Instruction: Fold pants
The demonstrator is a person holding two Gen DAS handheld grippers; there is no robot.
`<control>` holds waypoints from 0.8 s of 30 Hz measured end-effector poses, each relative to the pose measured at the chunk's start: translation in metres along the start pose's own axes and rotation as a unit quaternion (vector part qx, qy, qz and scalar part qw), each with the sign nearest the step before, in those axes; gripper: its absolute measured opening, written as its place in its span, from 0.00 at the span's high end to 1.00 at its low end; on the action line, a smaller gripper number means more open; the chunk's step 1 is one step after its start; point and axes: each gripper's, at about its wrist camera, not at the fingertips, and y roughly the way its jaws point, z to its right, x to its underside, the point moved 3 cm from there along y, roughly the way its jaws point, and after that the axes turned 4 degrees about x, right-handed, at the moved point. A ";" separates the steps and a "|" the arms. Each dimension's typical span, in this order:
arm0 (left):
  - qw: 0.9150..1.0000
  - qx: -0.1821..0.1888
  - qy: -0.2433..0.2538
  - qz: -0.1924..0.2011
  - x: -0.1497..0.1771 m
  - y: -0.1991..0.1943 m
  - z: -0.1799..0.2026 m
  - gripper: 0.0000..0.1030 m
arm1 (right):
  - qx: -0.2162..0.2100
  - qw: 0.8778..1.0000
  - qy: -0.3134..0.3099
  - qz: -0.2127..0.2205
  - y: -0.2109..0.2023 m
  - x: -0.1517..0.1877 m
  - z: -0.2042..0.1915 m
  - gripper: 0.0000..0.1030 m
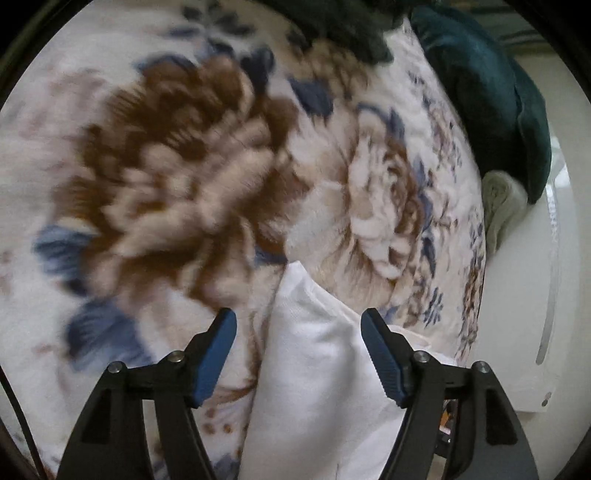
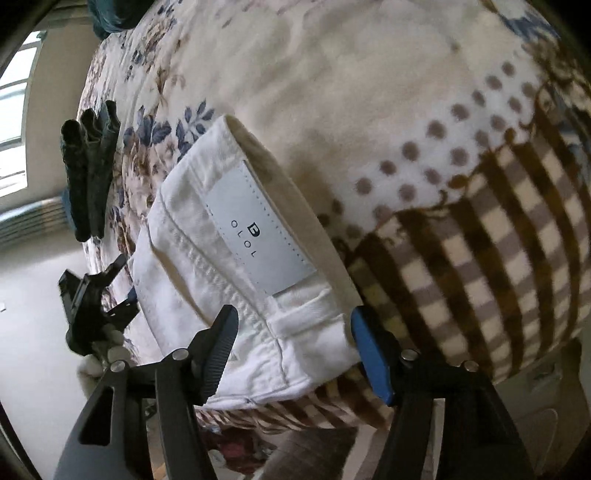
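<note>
White pants (image 2: 229, 258) lie folded on a floral and checked blanket (image 2: 369, 92), waistband with a pale label (image 2: 260, 232) facing the right wrist view. My right gripper (image 2: 293, 325) is open, its fingers either side of the waistband corner, above the cloth. My left gripper (image 1: 299, 321) is open with the white pants (image 1: 317, 369) lying between and under its fingers. The left gripper also shows in the right wrist view (image 2: 110, 295) at the far end of the pants.
Dark folded garments (image 2: 90, 166) lie on the blanket beyond the pants. A teal cushion (image 1: 491, 92) and a grey-green cloth (image 1: 502, 206) sit at the bed's edge. Dark cloth (image 1: 343, 26) lies at the top. Floor and a window (image 2: 18, 110) lie left.
</note>
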 end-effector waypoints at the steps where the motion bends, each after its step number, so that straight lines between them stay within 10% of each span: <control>1: 1.000 0.004 0.007 -0.004 -0.002 0.008 0.003 0.36 | 0.002 1.000 -0.005 -0.005 0.009 -0.005 -0.004 0.36; 3: 0.999 -0.013 0.045 0.003 -0.004 0.014 0.015 0.70 | 0.011 1.000 -0.018 -0.011 0.022 -0.011 -0.001 0.36; 8: 0.995 -0.050 0.086 0.015 0.002 0.006 0.019 0.78 | 0.025 0.995 -0.091 0.026 0.028 -0.025 -0.025 0.61; 14: 0.996 -0.062 0.069 0.007 -0.001 0.006 0.003 0.74 | 0.072 0.987 -0.133 0.046 0.018 -0.028 -0.042 0.62; 21: 0.997 -0.029 0.061 0.027 0.041 -0.050 0.013 0.46 | -0.020 0.999 0.008 0.025 -0.006 -0.015 0.010 0.22; 24: 0.997 -0.043 0.060 0.016 0.064 -0.046 0.009 0.45 | -0.039 0.998 0.053 -0.022 0.014 -0.002 0.036 0.22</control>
